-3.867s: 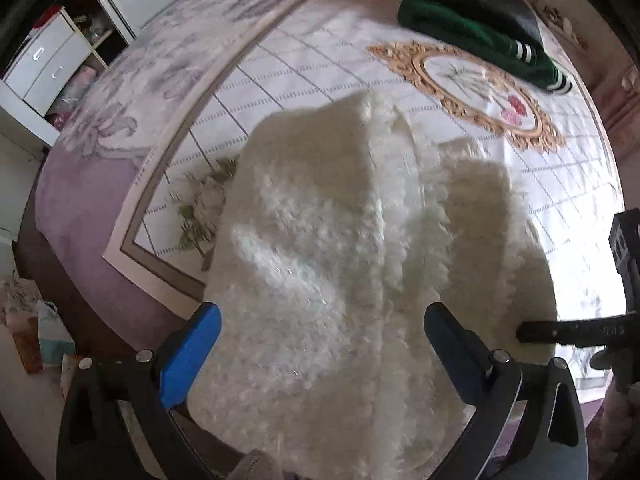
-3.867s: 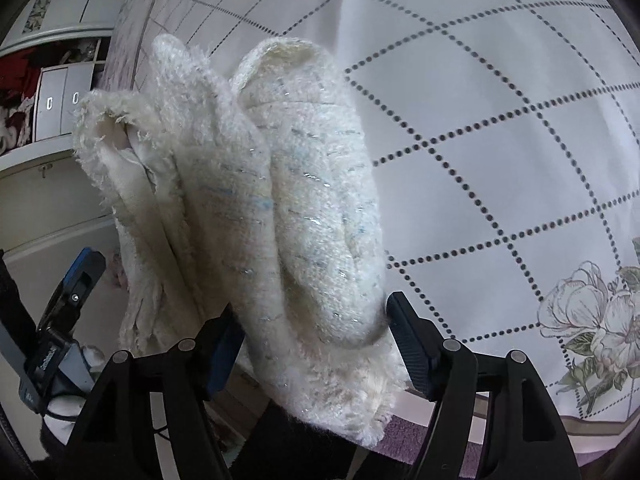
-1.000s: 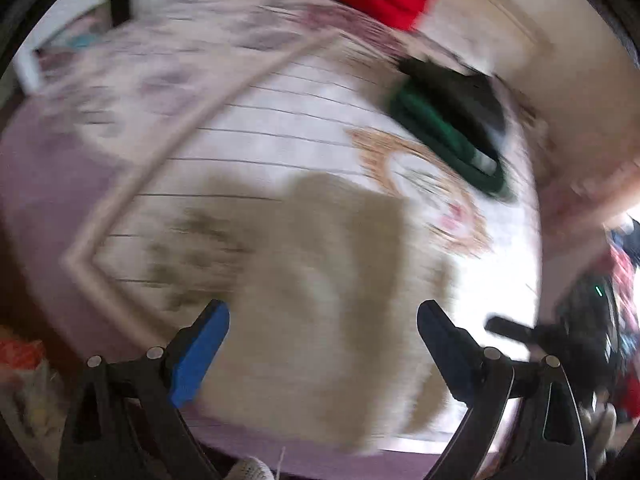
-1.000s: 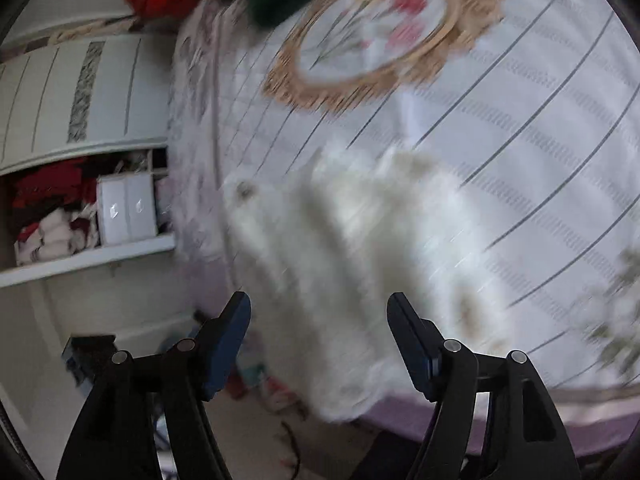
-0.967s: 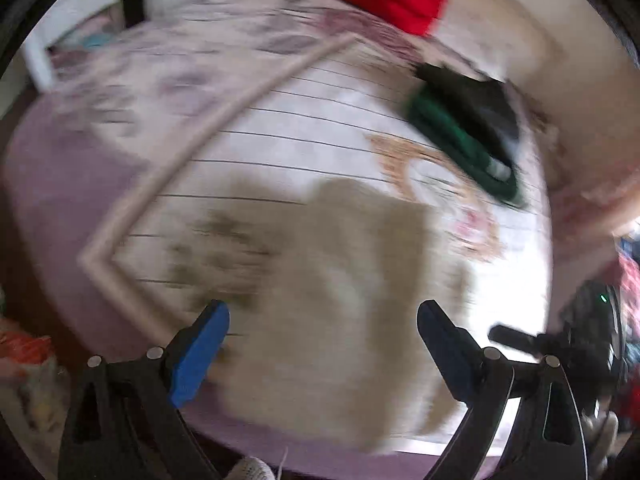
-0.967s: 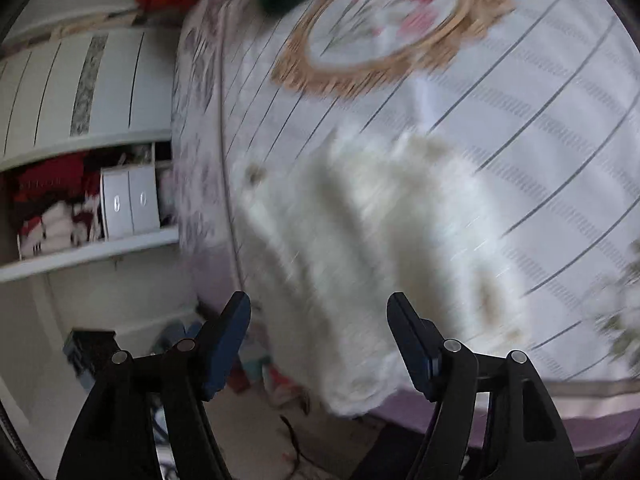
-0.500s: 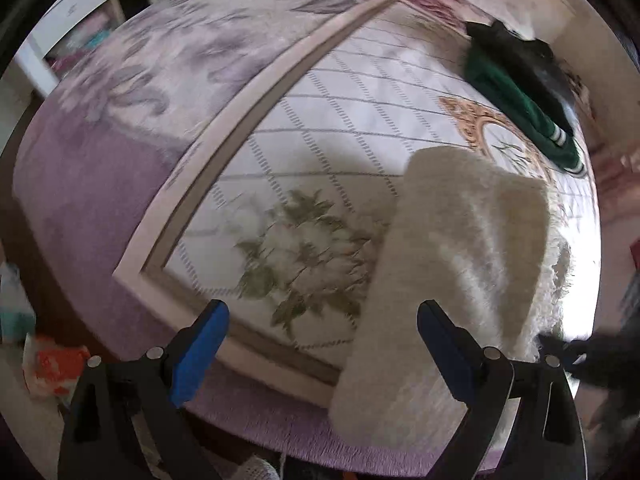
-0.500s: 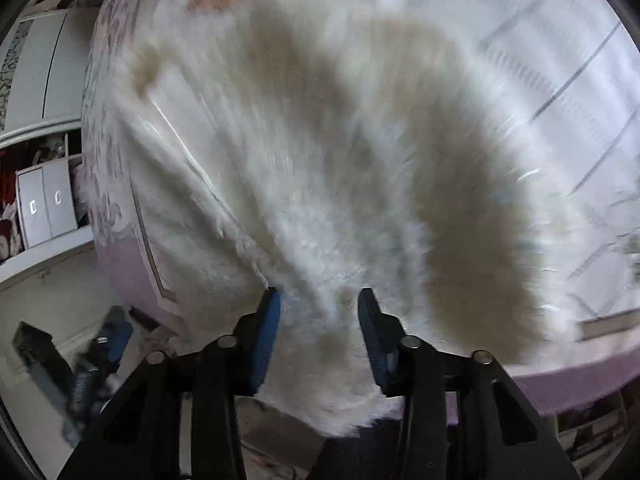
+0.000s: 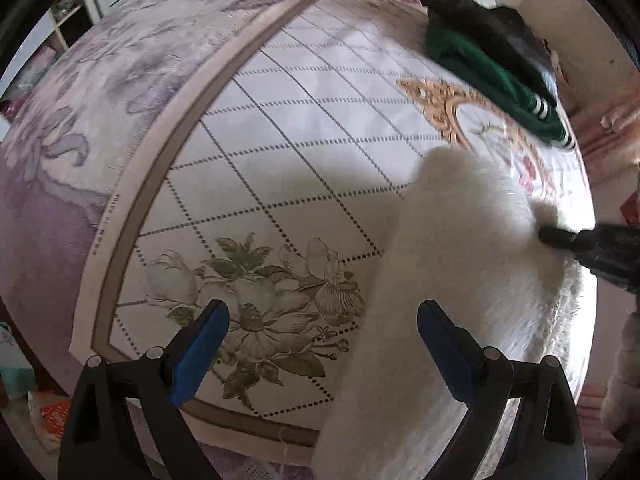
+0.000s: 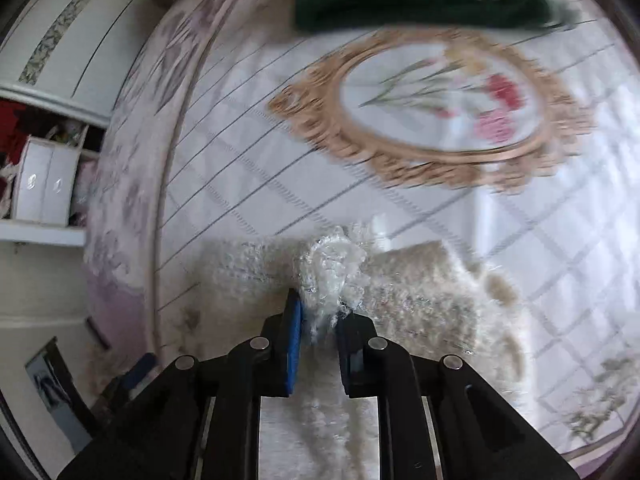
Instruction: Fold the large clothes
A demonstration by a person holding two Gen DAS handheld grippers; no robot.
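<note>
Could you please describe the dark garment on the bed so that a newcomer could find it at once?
Start from the bedspread and its gold oval medallion. Just beyond it lies the green garment, partly black, with white-striped cuffs, unlike the fluffy cream garment nearer the camera.

place: bedroom | signs: floral bedspread [image 9: 248,128]; white wardrobe [image 10: 68,52]

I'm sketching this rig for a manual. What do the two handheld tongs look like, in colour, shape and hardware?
Both tongs are black angular frames. The left tongs carry two arms with silver round pivot pins and bright blue pads on the inner faces. The right tongs have the same black linkage with silver pins; a blue pad shows on one finger. No cables, markings or sleeves are visible.
</note>
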